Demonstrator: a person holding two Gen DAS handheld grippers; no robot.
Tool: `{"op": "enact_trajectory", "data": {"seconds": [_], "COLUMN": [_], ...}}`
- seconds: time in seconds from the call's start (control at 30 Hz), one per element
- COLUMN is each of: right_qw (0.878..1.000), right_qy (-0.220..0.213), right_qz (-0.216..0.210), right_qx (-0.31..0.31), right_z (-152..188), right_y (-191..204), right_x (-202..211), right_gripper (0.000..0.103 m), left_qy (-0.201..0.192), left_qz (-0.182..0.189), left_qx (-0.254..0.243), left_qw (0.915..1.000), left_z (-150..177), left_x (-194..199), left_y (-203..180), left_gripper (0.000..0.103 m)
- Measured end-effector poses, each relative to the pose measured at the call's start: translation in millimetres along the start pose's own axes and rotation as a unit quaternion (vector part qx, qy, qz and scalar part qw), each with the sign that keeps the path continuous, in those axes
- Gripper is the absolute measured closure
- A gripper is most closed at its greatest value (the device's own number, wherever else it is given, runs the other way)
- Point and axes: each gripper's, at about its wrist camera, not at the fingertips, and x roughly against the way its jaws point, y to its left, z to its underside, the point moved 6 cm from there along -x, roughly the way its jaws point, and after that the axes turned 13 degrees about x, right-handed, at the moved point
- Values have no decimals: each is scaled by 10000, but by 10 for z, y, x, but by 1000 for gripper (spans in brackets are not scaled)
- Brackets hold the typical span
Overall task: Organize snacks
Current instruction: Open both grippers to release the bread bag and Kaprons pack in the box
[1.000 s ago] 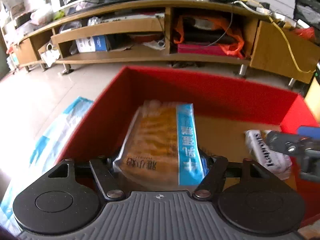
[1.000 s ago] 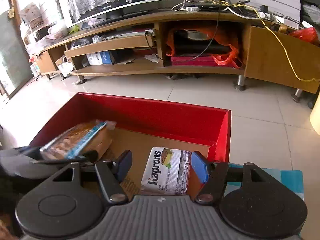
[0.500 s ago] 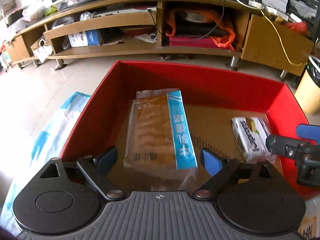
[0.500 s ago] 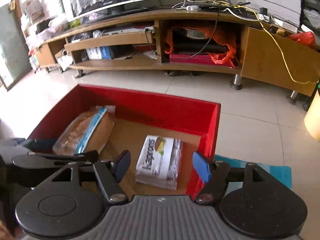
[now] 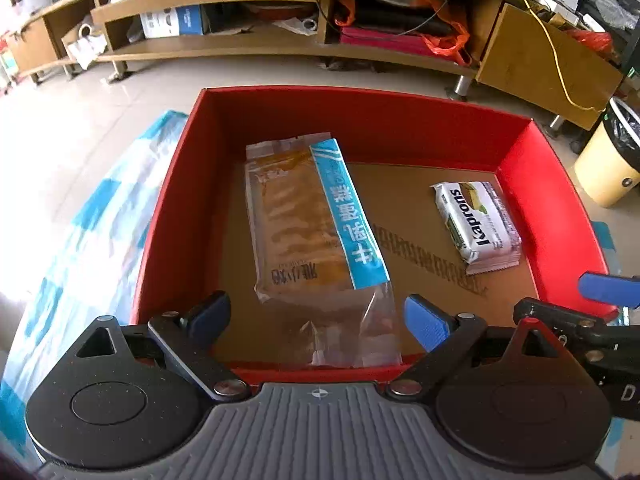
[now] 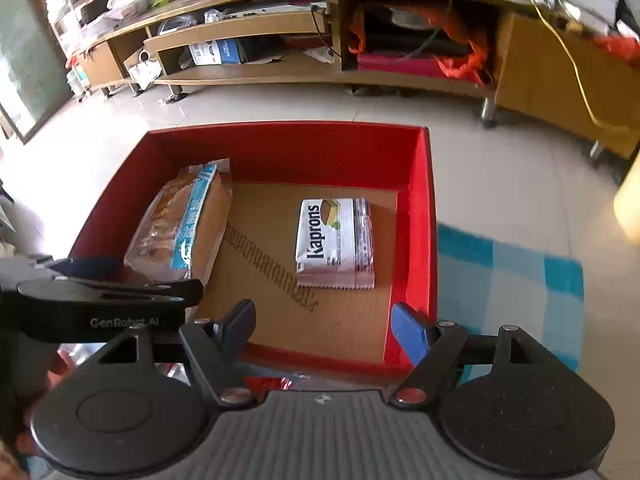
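Note:
A red box (image 5: 552, 216) with a cardboard floor sits on the floor; it also shows in the right wrist view (image 6: 420, 220). A long clear bread pack with a blue stripe (image 5: 316, 232) lies in its left half, also in the right wrist view (image 6: 180, 228). A white Kaprons wafer pack (image 5: 476, 220) lies at its right, also in the right wrist view (image 6: 334, 244). My left gripper (image 5: 318, 318) is open and empty above the box's near edge. My right gripper (image 6: 324, 324) is open and empty above the near right corner.
A blue and white checked cloth (image 5: 80, 240) lies under the box and shows on the right too (image 6: 512, 280). A long wooden TV cabinet (image 5: 280, 20) stands behind. A cream bin (image 5: 608, 164) stands at the far right. Shiny wrappers (image 6: 280, 382) lie in front of the box.
My left gripper opened and let the bread pack down into the box. My right gripper let go of the Kaprons pack. Both grippers drew back and up.

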Motion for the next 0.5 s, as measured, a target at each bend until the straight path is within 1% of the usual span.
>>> {"op": "enact_trajectory", "data": {"seconds": [0.1, 0.17, 0.2, 0.23, 0.27, 0.33, 0.37, 0.43, 0.5], "right_qw": [9997, 9998, 9997, 9995, 9995, 9987, 9976, 9973, 9964], "right_qy": [37, 22, -143, -235, -235, -419, -607, -655, -720], "right_qz": [-145, -112, 0, -6, -6, -17, -2, -9, -53], "right_qx": [-189, -176, -209, -222, -222, -274, -325, -341, -436], "right_z": [49, 67, 61, 38, 38, 21, 15, 22, 121], "right_y": [-14, -6, -3, 2, 2, 23, 44, 54, 96], "right_x": [49, 106, 219, 281, 281, 427, 578, 638, 771], "right_gripper": [28, 28, 28, 28, 28, 28, 28, 28, 28], "left_qy": [11, -56, -119, -168, -208, -270, -301, -384, -314], "left_qz": [82, 93, 85, 107, 154, 301, 380, 485, 621], "left_qx": [85, 113, 142, 165, 206, 306, 328, 292, 257], "left_qw": [9999, 9999, 9998, 9997, 9995, 9987, 9983, 9977, 9972], "left_z": [65, 79, 87, 93, 100, 97, 108, 161, 267], "left_x": [98, 169, 221, 268, 325, 444, 504, 630, 710], "left_y": [44, 55, 70, 69, 76, 74, 71, 50, 17], "left_gripper": [7, 7, 7, 7, 7, 7, 7, 5, 5]}}
